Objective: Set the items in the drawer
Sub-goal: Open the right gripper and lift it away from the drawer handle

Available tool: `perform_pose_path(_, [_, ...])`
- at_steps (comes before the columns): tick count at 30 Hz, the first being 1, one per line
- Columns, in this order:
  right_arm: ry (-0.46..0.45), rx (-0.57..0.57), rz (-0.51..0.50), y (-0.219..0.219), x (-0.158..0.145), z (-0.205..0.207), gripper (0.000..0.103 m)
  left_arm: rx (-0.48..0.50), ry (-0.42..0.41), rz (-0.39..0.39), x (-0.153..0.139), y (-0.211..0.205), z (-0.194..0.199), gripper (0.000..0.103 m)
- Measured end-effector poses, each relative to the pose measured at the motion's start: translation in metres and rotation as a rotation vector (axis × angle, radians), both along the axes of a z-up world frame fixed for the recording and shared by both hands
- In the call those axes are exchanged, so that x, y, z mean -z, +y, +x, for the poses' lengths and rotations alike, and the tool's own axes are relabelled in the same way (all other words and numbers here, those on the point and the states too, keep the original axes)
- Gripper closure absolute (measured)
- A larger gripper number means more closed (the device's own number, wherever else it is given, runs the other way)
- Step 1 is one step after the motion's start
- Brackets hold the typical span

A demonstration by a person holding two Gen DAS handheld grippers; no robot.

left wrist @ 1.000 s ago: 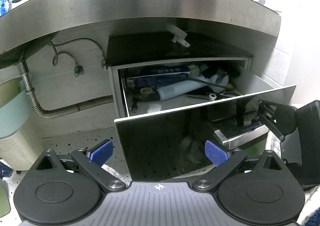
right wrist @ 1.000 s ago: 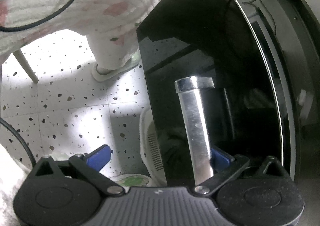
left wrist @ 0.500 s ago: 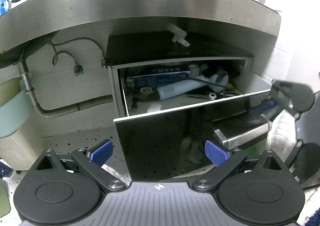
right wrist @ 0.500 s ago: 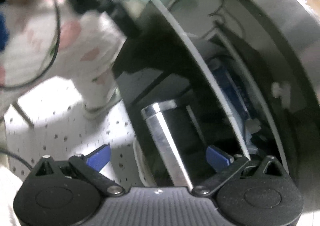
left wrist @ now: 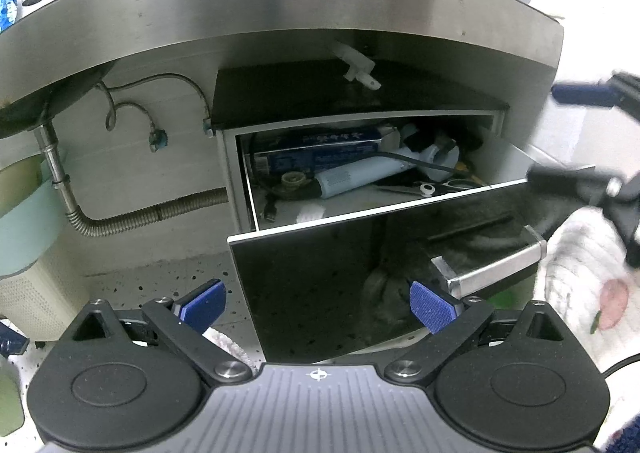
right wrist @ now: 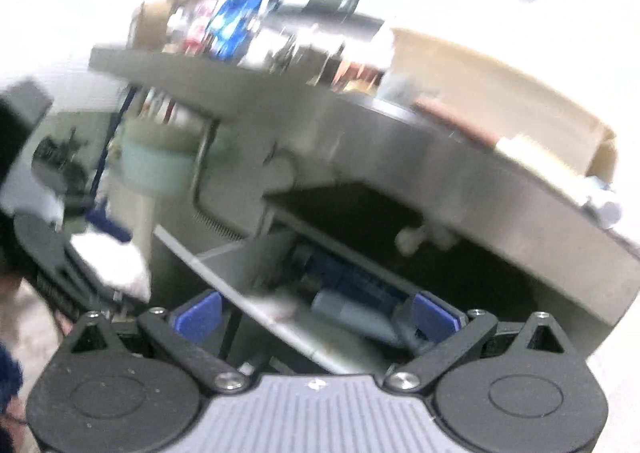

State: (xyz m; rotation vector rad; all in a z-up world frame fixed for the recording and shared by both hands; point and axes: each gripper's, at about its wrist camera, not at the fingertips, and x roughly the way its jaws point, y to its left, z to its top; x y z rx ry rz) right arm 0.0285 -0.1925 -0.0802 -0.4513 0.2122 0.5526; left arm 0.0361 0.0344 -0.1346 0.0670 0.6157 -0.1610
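Note:
The black-fronted drawer (left wrist: 360, 277) stands pulled open under the steel counter (left wrist: 280, 1). Inside it lie a blue box (left wrist: 320, 151), a pale blue hair dryer (left wrist: 360, 177), scissors (left wrist: 436, 187) and a cable. Its metal bar handle (left wrist: 496, 271) sticks out at the right. My left gripper (left wrist: 316, 303) hangs open and empty in front of the drawer face. My right gripper (right wrist: 316, 315) is open and empty, raised above the drawer's right side; its blurred fingers (left wrist: 584, 95) show at the right edge of the left wrist view. The right wrist view is motion-blurred, with the open drawer (right wrist: 340, 293) below.
A corrugated metal hose (left wrist: 132, 219) and drain pipe (left wrist: 52, 165) run under the sink at left. A pale perforated bin (left wrist: 28, 293) stands lower left. A person's fleecy sleeve (left wrist: 588, 273) is at the right. Cluttered items (right wrist: 224, 21) sit on the counter.
My right gripper has let go of the drawer handle and swung up and away, now facing the counter. The drawer stays open. The left gripper has not moved.

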Motion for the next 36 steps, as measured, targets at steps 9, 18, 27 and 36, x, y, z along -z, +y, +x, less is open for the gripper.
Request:
perform_pose_path(9, [-0.031,0.110,0.178,-0.027,0.003,-0.001,0.000,-0.007,-0.005,-0.003,-0.001,0.002,-0.002,0.003])
perform_pose_path(18, [-0.073,0.134,0.208,-0.035,0.010,-0.013,0.000,-0.009,0.019,-0.009,-0.002,0.003,0.001,0.003])
perform_pose_path(27, [-0.109,0.122,0.156,-0.027,0.015,-0.020,0.000,0.011,0.115,-0.026,-0.009,0.003,0.010,0.003])
perform_pose_path(36, [-0.118,0.110,0.148,-0.025,0.017,-0.024,0.000,0.124,0.289,0.038,-0.051,-0.016,0.029,0.006])
